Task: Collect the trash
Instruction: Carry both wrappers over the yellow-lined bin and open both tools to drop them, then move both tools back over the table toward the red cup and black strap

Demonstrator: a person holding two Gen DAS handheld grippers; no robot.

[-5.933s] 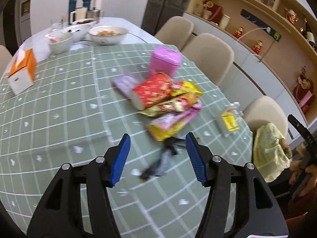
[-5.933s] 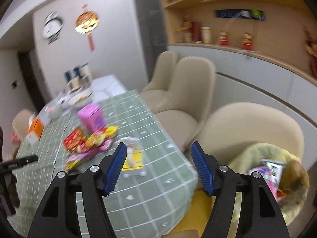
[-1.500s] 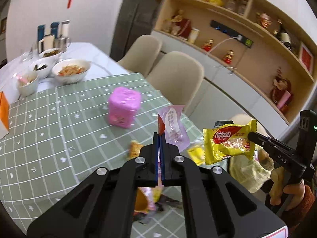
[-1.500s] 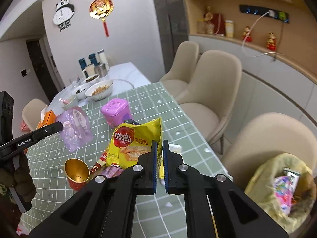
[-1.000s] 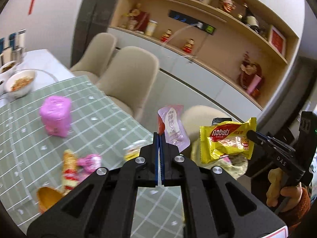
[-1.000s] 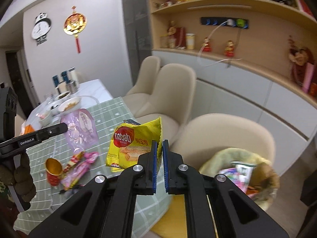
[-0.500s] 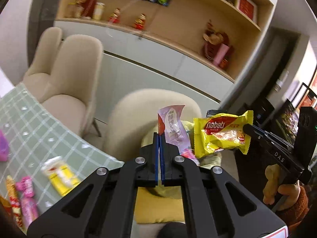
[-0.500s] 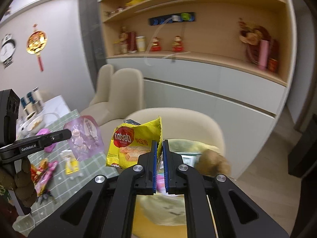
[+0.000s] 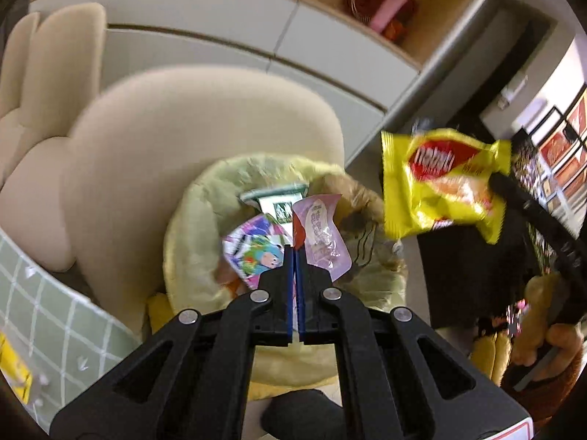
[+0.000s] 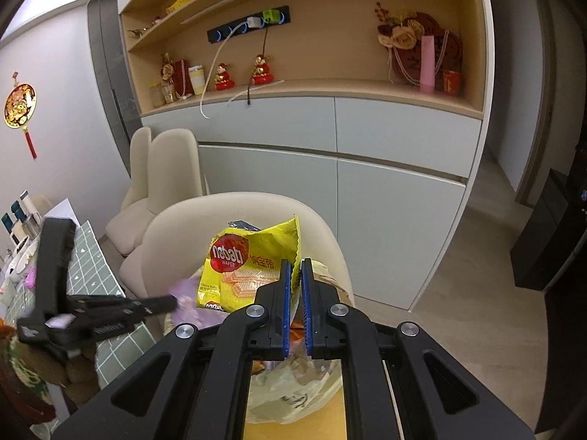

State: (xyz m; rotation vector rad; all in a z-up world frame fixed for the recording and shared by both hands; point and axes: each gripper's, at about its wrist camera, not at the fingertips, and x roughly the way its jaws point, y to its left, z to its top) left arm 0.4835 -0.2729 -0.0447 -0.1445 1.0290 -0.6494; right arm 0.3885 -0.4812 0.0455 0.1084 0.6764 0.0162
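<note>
My left gripper [image 9: 295,253] is shut on a pale purple snack wrapper [image 9: 323,236] and hangs right over the open mouth of a yellow-green trash bag [image 9: 190,227] that holds several wrappers. My right gripper [image 10: 296,267] is shut on the edge of a yellow wafer packet [image 10: 245,267], held above the same trash bag [image 10: 293,388]. In the left wrist view the wafer packet [image 9: 444,183] hangs to the right of the bag, above its edge. In the right wrist view the left gripper [image 10: 172,302] reaches in from the left with the purple wrapper [image 10: 187,289] blurred at its tip.
A beige chair [image 9: 176,128] stands right behind the bag, with more chairs [image 9: 36,84] to the left. The green checked table [image 9: 47,322] edge shows at lower left with a yellow wrapper [image 9: 11,370] on it. Grey cabinets [image 10: 385,168] and shelves run behind. A gloved hand [image 9: 543,333] holds the right gripper.
Both grippers swung away from the table and down toward the trash bag, each still holding its wrapper. The bag's mouth now sits directly under the left gripper.
</note>
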